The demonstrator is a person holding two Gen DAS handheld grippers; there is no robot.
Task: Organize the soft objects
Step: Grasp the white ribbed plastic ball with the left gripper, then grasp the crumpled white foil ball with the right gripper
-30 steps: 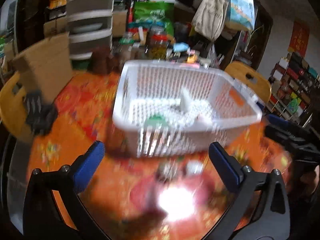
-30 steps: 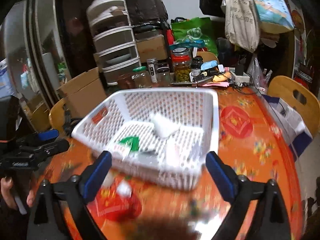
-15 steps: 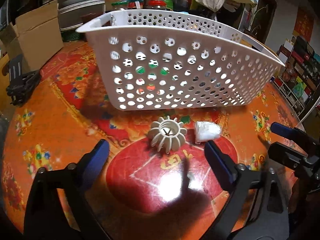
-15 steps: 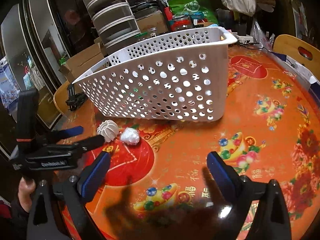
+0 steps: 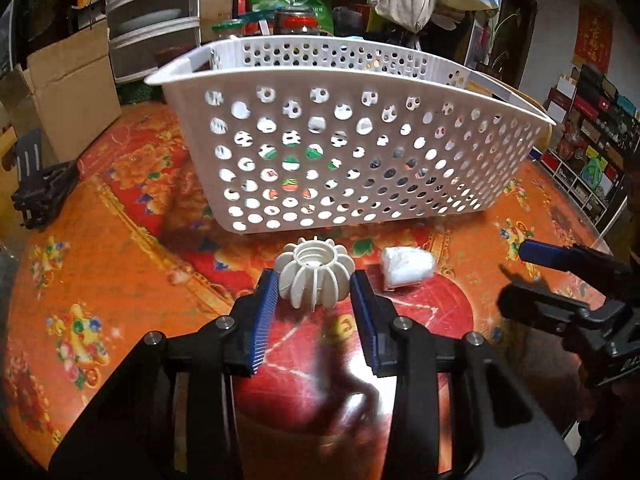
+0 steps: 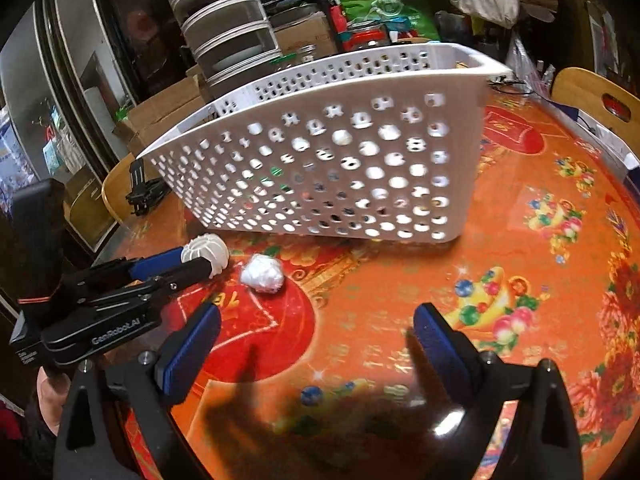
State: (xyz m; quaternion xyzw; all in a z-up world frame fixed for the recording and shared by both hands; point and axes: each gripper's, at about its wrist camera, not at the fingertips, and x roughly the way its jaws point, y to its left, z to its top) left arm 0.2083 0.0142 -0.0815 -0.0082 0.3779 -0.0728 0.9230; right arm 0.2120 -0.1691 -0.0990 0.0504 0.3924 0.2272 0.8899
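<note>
A cream ribbed ball (image 5: 316, 276) lies on the orange table in front of the white perforated basket (image 5: 344, 160). My left gripper (image 5: 316, 296) has closed in around it, with its blue pads (image 5: 266, 308) touching the ball's sides. In the right wrist view the ball (image 6: 206, 252) sits between the left gripper's fingertips. A white crumpled wad (image 5: 406, 270) lies just right of the ball; it also shows in the right wrist view (image 6: 263, 273). My right gripper (image 6: 316, 344) is open and empty above the table, right of the wad. Several items lie inside the basket (image 6: 328, 176).
A cardboard box (image 5: 68, 88) and a black clip-like object (image 5: 40, 188) stand at the table's left edge. Jars and bags crowd the back behind the basket. A wooden chair (image 6: 596, 96) stands at the far right. The table's rim (image 5: 16, 288) curves close on the left.
Both grippers dropped down to table level in front of the basket. My left gripper moved forward and narrowed its jaws onto the ribbed ball. The right gripper stayed open.
</note>
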